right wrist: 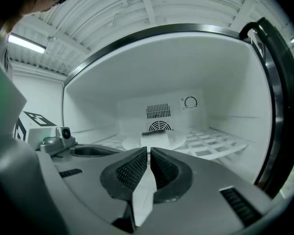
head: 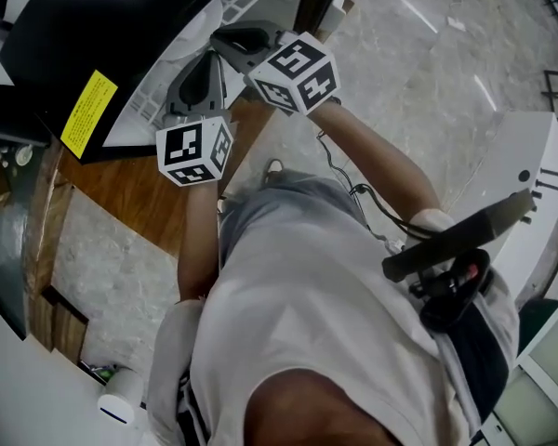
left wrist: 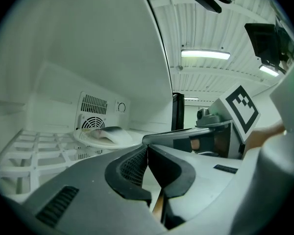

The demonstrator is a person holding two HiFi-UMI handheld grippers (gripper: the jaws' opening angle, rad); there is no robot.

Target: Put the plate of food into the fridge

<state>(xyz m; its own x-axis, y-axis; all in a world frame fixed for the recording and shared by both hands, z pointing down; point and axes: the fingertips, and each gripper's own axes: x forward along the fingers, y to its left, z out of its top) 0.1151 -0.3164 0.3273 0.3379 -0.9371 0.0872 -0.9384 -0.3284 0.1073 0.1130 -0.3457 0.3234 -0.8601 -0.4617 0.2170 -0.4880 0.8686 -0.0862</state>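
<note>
Fridge [head: 84,26]: black outside, yellow label [head: 88,112] on the casing, white inside. Black door seal [right wrist: 279,106] runs down the right edge of the right gripper view. On the back wall are a slotted vent over a round fan grille [right wrist: 159,127] and a dial [right wrist: 190,102] just to the right of them.

Plate [left wrist: 104,136] sits flat on the white grid shelf [left wrist: 34,151] inside the fridge, in front of the fan grille. Food [left wrist: 109,130] on it is a pale lump with a darker top; cannot tell what it is.

Nothing stands between either gripper and the plate. Both are clear of it, short of the shelf.

Left gripper [left wrist: 147,149]: jaws pressed together, nothing between them, pointing level into the cavity. The right gripper's marker cube [left wrist: 242,109] shows close on its right.

Right gripper [right wrist: 149,152]: jaws drawn in to a thin slit, empty, aimed at the plate and tipped slightly down.

Head view: both forearms reach forward from the white-shirted torso to the fridge mouth, left forearm [head: 197,240] and right forearm [head: 381,156] converging, grippers side by side. Wooden surface [head: 121,189] lies below them.
</note>
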